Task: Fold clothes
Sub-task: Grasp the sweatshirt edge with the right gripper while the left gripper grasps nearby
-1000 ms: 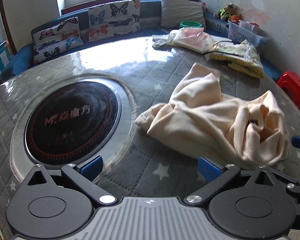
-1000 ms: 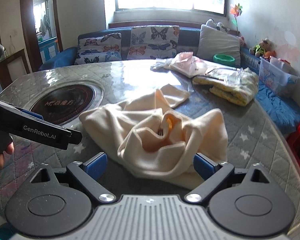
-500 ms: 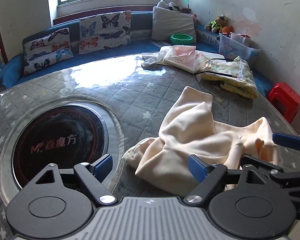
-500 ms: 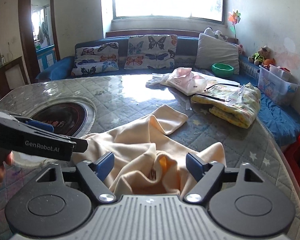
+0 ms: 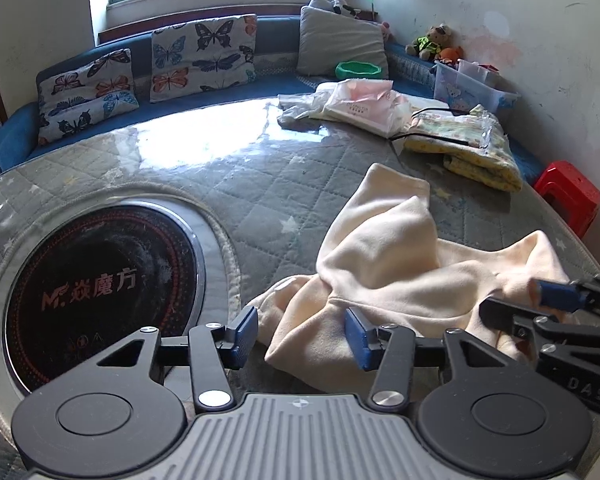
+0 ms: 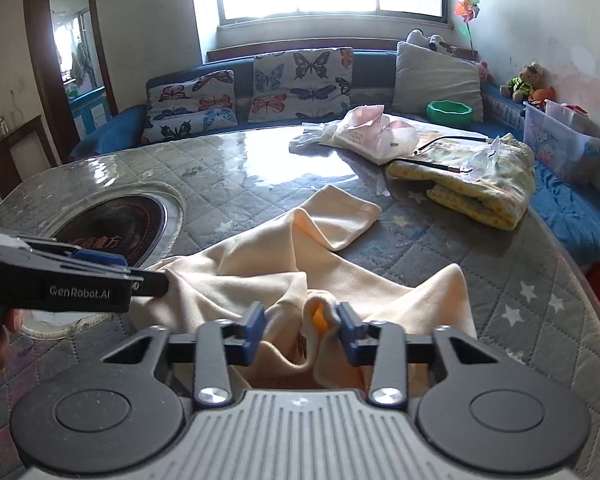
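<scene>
we have brought both tongs down to the cream garment [image 5: 384, 276] | left gripper [image 5: 300, 330] and right gripper [image 6: 300, 328]: jaws narrowed but apart, cloth between; next we pinch, lift and spread

Crumpled cream fleece garment [image 5: 384, 264] lies on round quilted grey table [image 5: 228, 176], right of black round inset cooktop [image 5: 100, 284]; folded yellow blanket [image 5: 472, 148] & pink plastic bag [image 5: 360, 102] at far right.

garment's [image 6: 260, 276] near edge hidden behind gripper body, red stool [image 5: 572, 196] partly cut off
</scene>
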The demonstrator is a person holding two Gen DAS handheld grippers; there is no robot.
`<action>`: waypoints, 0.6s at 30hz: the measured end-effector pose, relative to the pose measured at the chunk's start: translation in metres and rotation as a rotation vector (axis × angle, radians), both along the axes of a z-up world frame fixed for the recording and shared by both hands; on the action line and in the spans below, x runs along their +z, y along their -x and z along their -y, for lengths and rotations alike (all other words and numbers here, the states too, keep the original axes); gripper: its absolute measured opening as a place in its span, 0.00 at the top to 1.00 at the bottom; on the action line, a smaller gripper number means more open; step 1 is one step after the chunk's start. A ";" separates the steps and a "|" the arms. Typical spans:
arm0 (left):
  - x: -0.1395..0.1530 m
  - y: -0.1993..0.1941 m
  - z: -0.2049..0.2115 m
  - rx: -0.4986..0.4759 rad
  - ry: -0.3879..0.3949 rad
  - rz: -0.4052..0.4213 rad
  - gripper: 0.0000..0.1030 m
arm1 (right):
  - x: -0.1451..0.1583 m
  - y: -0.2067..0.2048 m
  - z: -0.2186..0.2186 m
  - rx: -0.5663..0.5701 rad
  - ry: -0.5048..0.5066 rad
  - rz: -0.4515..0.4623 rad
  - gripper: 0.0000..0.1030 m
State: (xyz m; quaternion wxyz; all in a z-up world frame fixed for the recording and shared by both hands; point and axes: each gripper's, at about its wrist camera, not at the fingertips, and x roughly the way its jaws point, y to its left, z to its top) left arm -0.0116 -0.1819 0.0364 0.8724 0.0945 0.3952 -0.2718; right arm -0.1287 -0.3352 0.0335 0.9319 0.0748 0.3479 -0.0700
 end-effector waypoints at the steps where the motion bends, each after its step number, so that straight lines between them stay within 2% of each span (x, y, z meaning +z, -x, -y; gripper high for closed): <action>1: 0.003 0.002 0.001 -0.004 0.006 0.006 0.50 | 0.000 0.001 0.000 0.004 -0.003 0.004 0.70; 3: 0.008 0.005 0.002 -0.015 0.017 0.020 0.48 | 0.000 0.005 -0.002 0.014 -0.004 0.014 0.78; 6: 0.014 0.009 0.004 -0.024 0.031 0.024 0.45 | 0.001 0.011 -0.005 0.030 0.002 0.034 0.84; 13: 0.019 0.014 0.005 -0.025 0.050 0.008 0.36 | 0.006 0.033 -0.025 0.118 0.039 0.070 0.90; 18: 0.019 0.019 0.007 -0.044 0.053 0.004 0.32 | 0.002 0.047 -0.042 0.182 0.059 0.050 0.92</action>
